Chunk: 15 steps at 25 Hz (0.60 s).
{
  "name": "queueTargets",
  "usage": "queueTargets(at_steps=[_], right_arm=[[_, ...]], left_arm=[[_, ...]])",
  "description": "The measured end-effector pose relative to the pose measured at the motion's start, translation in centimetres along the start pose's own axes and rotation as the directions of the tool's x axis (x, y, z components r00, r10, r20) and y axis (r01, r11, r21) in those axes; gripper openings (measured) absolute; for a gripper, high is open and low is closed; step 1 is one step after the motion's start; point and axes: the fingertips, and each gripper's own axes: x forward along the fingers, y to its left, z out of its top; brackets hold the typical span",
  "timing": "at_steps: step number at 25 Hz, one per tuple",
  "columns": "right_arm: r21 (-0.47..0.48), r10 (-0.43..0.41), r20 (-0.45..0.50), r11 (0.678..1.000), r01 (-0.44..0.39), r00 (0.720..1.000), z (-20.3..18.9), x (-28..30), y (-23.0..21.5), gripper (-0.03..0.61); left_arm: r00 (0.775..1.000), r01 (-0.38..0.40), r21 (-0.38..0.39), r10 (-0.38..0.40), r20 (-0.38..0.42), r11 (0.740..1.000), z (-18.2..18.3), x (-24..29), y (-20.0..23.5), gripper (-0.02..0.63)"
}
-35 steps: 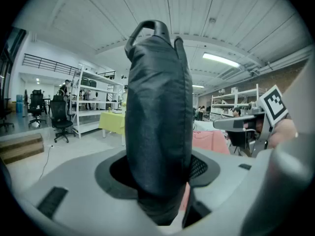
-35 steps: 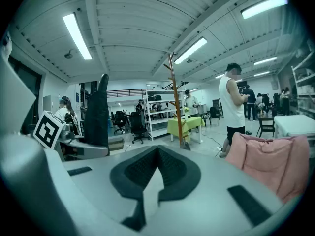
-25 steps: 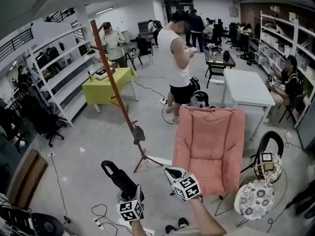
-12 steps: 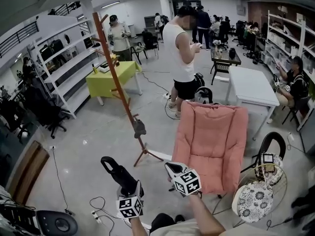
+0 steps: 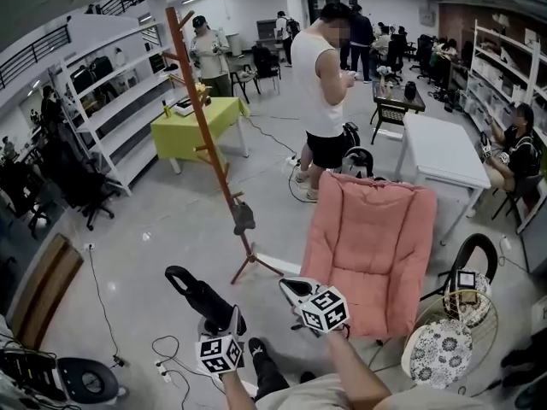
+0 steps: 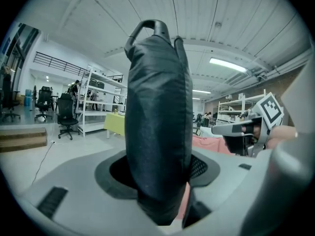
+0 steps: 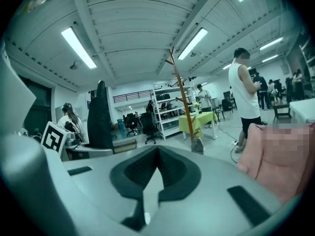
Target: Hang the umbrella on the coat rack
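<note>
The left gripper (image 5: 232, 321) clamps the umbrella (image 5: 199, 295) (right gripper (image 5: 289, 288) jaws together).

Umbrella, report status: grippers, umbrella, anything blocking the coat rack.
Left gripper shut on black umbrella. Right gripper shut, empty. Coat rack ahead, umbrella not yet hung. Nothing standing between; pink chair off right.

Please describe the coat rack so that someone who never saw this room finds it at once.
Find the big pink chair on the grey floor. Left of it, nearer than the yellow-green table, stands the coat rack. It is the only tall, thin, orange-brown pole with short pegs and spread legs.
</note>
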Motion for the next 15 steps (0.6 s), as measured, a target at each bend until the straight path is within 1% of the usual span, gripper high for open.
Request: queueTargets(at_steps=[2, 7, 10, 15], right_arm=[[0.006, 0.017, -0.007, 1.0, -0.017, 1.0, 0.8, 0.5, -0.5, 0.003], [-0.007, 0.012, 0.027, 1.0, -0.012, 1.0, 4.2, 3.8, -1.6, 0.003], [-0.009, 0.013, 0.033, 1.0, -0.013, 0.999, 4.8, 6.4, -2.5, 0.003], [-0.001, 0.005, 0.077, 1.0, -0.005, 0.997, 6.7, 10.5, -4.3, 0.003]], left_arm=[[1.0, -0.001, 0.002, 0.001, -0.005, 1.0, 0.3, 0.8, 0.2, 0.256], [1.0, 0.005, 0.015, -0.005, -0.007, 1.0, 2.2, 3.5, 2.8, 0.256], [1.0, 0.005, 0.024, -0.005, 0.007, 1.0, 3.3, 5.6, 4.5, 0.256], [0.999, 0.01, 0.031, -0.011, 0.036, 0.999, 5.3, 9.2, 7.6, 0.258]])
